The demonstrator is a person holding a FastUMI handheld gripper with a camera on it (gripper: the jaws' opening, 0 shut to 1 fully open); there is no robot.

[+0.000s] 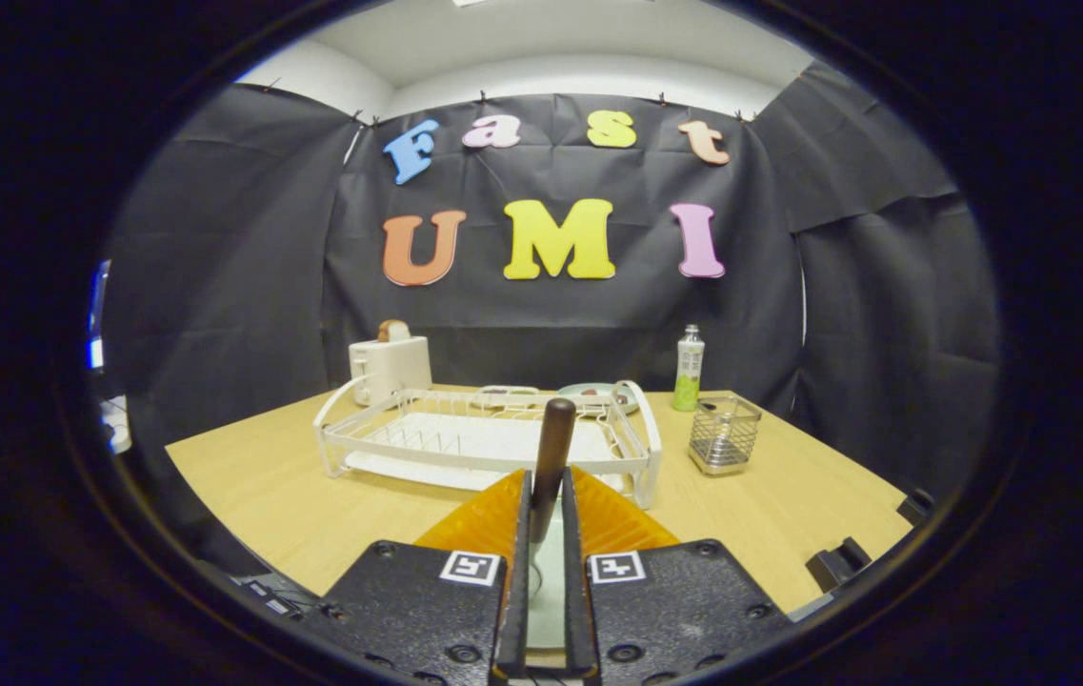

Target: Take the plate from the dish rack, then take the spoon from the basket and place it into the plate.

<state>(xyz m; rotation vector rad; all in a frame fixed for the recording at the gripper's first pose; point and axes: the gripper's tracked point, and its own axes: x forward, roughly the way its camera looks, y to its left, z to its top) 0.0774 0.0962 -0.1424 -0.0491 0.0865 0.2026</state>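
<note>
Gripping a brown wooden-handled spoon upright, the claw is clamped shut, held just in front of the white wire dish rack on the counter.

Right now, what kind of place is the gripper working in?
Probably a staged kitchen booth: a white dish rack and toaster on a wooden table. The gripper is shut on a spoon.
</note>
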